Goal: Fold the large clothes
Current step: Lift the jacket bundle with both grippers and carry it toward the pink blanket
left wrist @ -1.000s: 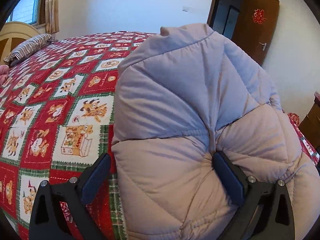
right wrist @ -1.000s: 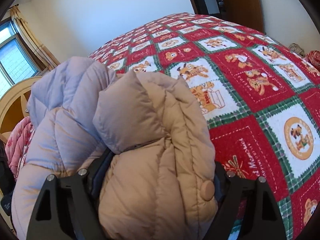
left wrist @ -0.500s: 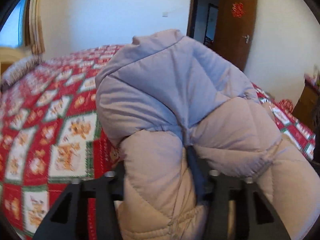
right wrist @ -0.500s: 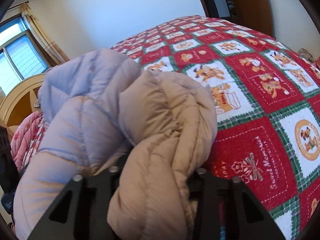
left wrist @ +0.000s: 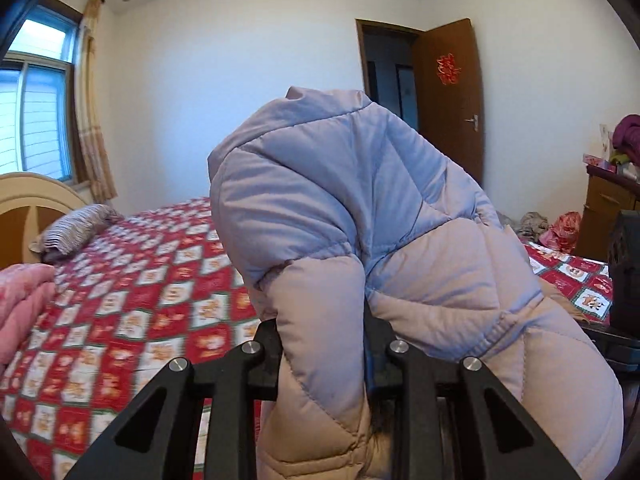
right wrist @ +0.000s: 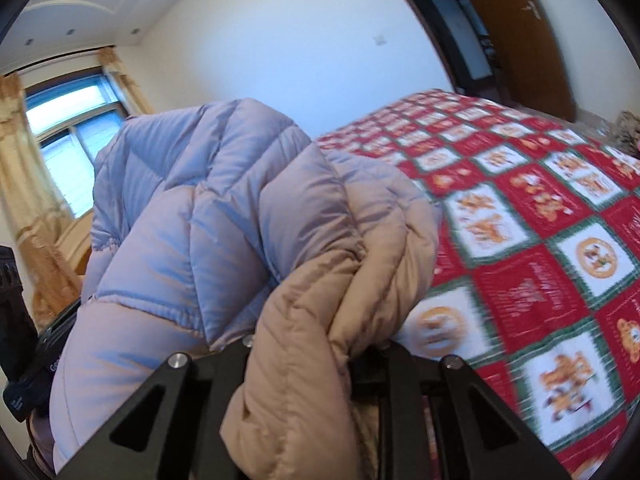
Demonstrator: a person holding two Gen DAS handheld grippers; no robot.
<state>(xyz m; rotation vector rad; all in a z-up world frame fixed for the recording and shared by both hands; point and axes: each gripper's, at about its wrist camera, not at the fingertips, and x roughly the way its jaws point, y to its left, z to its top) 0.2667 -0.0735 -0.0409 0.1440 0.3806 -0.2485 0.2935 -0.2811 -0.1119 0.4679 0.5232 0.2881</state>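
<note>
Left hand-held gripper (left wrist: 322, 354): black two-finger unit, seen from behind along its fingers, held level and raised. Its jaws are drawn close together, pinching a thick fold of the padded jacket (left wrist: 344, 216) between them; the linkage arms spread outward toward the camera, each with silver pivot bolts.

Right hand-held gripper (right wrist: 304, 364): same build, tilted slightly to one side. Its jaws are likewise closed tight on a bunched tan fold of the jacket, which bulges over and hides the fingertips. Neither holding hand of the person is visible.
</note>
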